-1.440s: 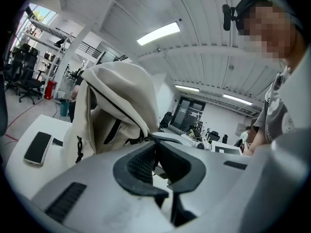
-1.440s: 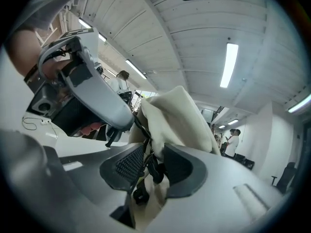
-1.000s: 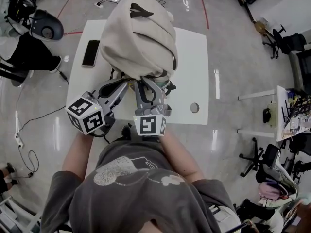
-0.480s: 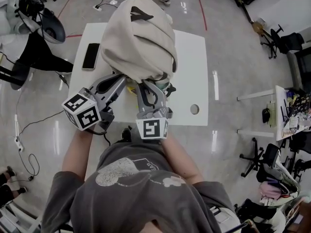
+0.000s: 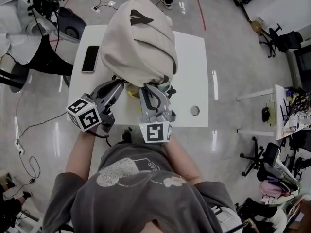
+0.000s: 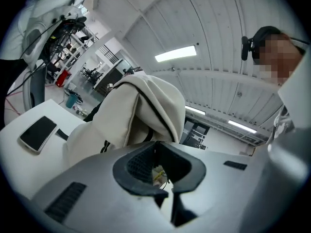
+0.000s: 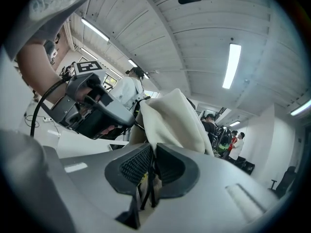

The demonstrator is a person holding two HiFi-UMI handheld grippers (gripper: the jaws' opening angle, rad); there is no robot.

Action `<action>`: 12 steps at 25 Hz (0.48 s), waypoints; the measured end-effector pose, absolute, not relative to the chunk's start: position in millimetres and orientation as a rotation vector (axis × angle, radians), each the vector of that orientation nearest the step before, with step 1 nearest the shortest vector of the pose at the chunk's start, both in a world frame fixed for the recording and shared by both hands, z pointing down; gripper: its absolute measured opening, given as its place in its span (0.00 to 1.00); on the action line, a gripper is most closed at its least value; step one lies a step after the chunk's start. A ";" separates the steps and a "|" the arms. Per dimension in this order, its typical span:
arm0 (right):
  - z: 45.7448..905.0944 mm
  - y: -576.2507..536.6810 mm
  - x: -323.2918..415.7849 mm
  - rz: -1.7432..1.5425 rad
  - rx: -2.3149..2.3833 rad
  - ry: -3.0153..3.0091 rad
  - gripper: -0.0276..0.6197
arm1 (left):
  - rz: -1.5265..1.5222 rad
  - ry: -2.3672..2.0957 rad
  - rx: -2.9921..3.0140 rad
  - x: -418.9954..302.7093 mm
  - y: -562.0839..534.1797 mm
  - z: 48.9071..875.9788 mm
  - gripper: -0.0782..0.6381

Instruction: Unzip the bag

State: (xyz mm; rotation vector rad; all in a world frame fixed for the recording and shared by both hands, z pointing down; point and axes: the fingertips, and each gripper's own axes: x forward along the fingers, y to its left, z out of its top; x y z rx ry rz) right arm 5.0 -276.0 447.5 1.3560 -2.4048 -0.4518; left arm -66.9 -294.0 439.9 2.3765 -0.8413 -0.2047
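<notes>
the bag (image 5: 141, 42) is a large cream fabric backpack standing on a white table (image 5: 192, 72), towards its left and far side. its top slumps forward over the near edge of its body, so the cloth folds in deep soft creases. a dark triangular patch (image 5: 140, 12) sits on the crown. dark zip lines run down the folded cloth, and a dark edge shows low on its right side. a thin black cord (image 7: 148, 186) hangs from its near lower edge. whether the zip is open cannot be told.
</notes>
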 end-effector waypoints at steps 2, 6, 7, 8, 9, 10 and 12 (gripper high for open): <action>449.1 -276.4 4.1 -0.459 1.345 -2.414 0.10 | -0.239 -0.837 2.386 -67.3 -295.9 430.5 0.16; 447.3 -275.7 2.8 -0.487 1.340 -2.435 0.10 | -0.255 -0.786 2.420 -64.9 -301.7 414.0 0.16; 445.6 -273.8 1.9 -0.499 1.331 -2.437 0.10 | -0.278 -0.771 2.396 -66.4 -301.8 411.7 0.16; 444.0 -271.4 0.5 -0.512 1.319 -2.438 0.10 | -0.305 -0.761 2.367 -69.5 -301.6 410.6 0.16; 443.0 -269.0 -1.3 -0.526 1.307 -2.437 0.09 | -0.330 -0.758 2.343 -74.1 -301.3 410.7 0.16; 442.6 -267.0 -3.6 -0.538 1.297 -2.435 0.08 | -0.346 -0.763 2.330 -79.4 -301.0 411.4 0.16; 443.3 -265.4 -5.8 -0.553 1.286 -2.422 0.06 | -0.352 -0.774 2.335 -85.6 -300.3 411.4 0.16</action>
